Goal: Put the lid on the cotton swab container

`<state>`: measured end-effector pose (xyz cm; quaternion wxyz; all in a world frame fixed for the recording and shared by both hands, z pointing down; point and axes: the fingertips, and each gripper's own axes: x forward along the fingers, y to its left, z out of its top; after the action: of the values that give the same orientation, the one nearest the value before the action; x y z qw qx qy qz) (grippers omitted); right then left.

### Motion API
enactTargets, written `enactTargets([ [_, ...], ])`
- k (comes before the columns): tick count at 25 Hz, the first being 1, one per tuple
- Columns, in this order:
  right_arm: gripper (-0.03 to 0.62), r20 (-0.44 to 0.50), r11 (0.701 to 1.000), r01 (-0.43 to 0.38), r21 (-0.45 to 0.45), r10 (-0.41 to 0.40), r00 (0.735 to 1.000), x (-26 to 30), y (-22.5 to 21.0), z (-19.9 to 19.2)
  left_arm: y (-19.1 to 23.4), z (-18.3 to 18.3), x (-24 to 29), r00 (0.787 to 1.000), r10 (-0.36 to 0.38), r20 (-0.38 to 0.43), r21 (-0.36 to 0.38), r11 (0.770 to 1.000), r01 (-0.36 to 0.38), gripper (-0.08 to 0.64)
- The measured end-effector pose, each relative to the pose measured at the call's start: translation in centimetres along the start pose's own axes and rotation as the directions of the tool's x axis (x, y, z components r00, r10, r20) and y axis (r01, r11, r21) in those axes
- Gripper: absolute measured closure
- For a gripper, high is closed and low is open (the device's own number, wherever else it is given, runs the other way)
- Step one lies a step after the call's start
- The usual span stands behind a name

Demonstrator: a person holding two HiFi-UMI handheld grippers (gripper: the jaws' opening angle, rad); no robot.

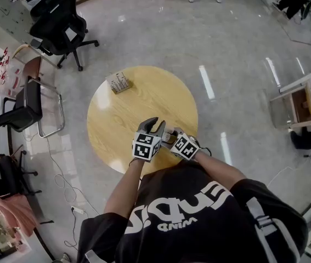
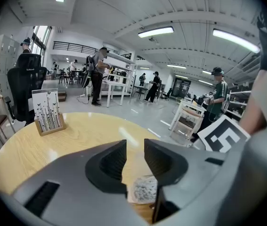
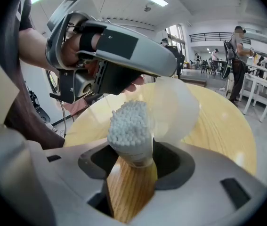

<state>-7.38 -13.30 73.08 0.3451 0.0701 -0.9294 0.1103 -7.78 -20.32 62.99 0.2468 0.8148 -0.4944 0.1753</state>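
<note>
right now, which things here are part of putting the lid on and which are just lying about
For the job:
- cotton swab container, open, gripped in the right tongs
- lid, translucent, held by the left tongs right beside the container

Lying about:
- patterned card stand at the far edge of the table
- office chairs on the floor

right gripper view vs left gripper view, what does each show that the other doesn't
Right gripper view only: the right gripper shut on the container, the left gripper holding the lid beside it. Left gripper view only: the card stand and the right gripper's marker cube. Both: the swabs, the table, people behind.
</note>
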Motion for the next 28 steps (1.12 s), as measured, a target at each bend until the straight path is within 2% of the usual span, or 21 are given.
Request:
enactTargets([
  [15, 0.371, -0.018, 1.000, -0.017, 0.007, 0.017, 1.000, 0.0, 0.1, -0.1, -0.1, -1.1, -2.0, 1.000, -0.021, 0.008, -0.024, 0.999, 0.021, 0.449],
  [22, 0.371, -0.020, 1.000, -0.019, -0.003, 0.019, 1.000, 0.2, 0.0, -0.2, -0.2, -2.5, -3.4, 0.999, -0.039, 0.010, -0.062, 0.997, 0.040, 0.449],
  [28, 0.380, -0.037, 1.000, -0.015, -0.005, 0.015, 0.999, 0.2, -0.1, -0.3, 0.1, -4.7, -3.8, 0.998, -0.037, -0.046, -0.069, 0.997, 0.034, 0.449],
])
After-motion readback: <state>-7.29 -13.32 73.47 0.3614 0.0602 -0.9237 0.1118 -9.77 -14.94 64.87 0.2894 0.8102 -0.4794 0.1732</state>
